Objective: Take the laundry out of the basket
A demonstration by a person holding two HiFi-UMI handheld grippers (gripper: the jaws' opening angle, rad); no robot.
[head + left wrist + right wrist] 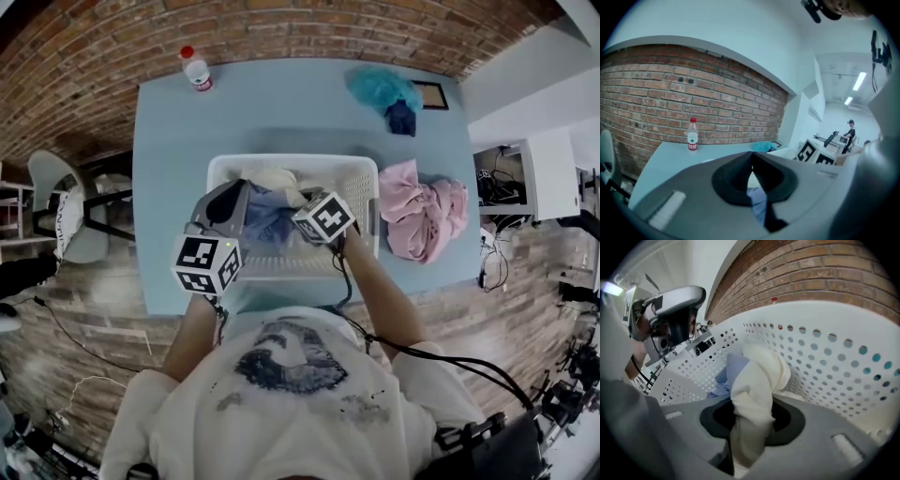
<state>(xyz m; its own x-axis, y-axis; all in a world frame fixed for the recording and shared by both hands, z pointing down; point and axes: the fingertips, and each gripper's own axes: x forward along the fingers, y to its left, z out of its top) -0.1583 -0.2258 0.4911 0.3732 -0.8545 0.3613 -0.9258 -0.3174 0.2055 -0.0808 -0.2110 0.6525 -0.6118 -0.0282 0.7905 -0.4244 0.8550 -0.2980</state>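
The head view looks steeply down from overhead on the whole blue counter point(281, 103) and white laundry basket point(359, 178). The left gripper view looks low and nearly level across that counter to the brick wall point(670, 93) and water bottle point(692, 134), which the head view shares. The right gripper view peers close into the basket.

- A white short-sleeved cotton T-shirt point(281, 431) is worn, with a smudged dark grey print point(291, 361) across the chest and small dark flecks just below that print.
- Wide white sleeves point(131, 412) are seen at both edges of the T-shirt.
- The left gripper point(752, 161) and the right gripper point(751, 411) are built of smooth grey moulded shells, lined with black ribbed pads point(729, 183) and set with pale rectangular insets point(668, 209).
- White cubes with black square markers point(206, 263) are mounted on both grippers, above the T-shirt's collar.
- A black cable point(441, 354) is run from the right gripper past the T-shirt's right sleeve.
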